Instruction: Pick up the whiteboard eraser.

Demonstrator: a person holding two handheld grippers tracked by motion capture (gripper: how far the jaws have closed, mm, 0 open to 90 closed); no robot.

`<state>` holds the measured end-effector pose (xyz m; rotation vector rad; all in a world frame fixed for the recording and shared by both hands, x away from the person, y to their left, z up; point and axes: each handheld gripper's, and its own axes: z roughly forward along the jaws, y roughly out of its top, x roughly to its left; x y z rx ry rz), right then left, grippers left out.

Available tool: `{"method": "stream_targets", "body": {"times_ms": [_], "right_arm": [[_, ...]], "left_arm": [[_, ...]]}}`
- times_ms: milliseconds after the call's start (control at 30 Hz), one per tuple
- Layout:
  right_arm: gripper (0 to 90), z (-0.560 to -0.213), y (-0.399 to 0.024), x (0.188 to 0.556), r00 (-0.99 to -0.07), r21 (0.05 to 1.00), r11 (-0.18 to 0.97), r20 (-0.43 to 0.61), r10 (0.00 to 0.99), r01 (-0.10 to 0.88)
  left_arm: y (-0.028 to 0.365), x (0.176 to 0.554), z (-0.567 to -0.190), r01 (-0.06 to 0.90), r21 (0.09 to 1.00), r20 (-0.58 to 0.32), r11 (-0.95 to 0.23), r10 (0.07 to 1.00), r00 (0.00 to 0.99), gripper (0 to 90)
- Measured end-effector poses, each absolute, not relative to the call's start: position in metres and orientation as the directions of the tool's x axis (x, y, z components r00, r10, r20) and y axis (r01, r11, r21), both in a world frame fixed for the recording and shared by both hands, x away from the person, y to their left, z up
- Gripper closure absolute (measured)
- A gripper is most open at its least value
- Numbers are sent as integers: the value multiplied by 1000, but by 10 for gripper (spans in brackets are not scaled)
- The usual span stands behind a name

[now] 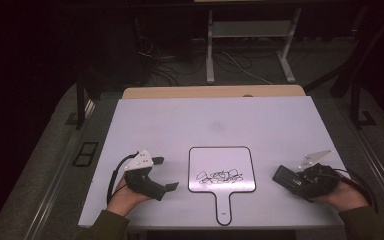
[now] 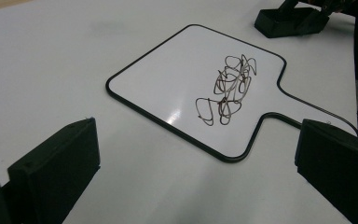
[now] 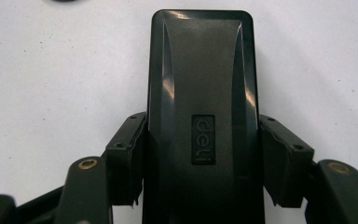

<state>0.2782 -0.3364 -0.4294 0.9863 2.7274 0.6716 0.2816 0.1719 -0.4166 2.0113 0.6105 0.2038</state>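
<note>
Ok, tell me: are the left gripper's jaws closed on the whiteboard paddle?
No, the left gripper stands open with its jaws wide apart, and the whiteboard paddle lies flat beyond them, untouched.

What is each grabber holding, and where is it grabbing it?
The right gripper clamps the black eraser by its two long sides, near one end. The left gripper holds nothing.

Each hand carries a black, blocky gripper. The left gripper (image 1: pixel 161 174) wears a pale grey 3-cornered plate with small dark holes at its 12 o'clock side and trails a black cable looping at its 9 o'clock side. The right gripper (image 1: pixel 283 176) has a like plate and black cables at 3 o'clock. Its jaw arms show brass-coloured screws and small dark bolts. Both sleeves are olive-brown.
</note>
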Motion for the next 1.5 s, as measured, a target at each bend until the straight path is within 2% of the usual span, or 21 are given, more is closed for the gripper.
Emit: {"method": "stream_targets", "body": {"times_ms": [833,1100,1500], "right_arm": [[380,-429,-328,278,-768,423,708,-44,639,565],[384,-425,-334,287,-746,423,663,48,664,618],[384,-416,-329,290,-749,470,642,66,659,606]], "left_arm": [[171,281,-417,336,855,-111,-395,494,862,0],[171,282,-417,339,856,-114,-391,496,861,0],[171,282,-418,341,855,-119,-390,494,861,0]]}}
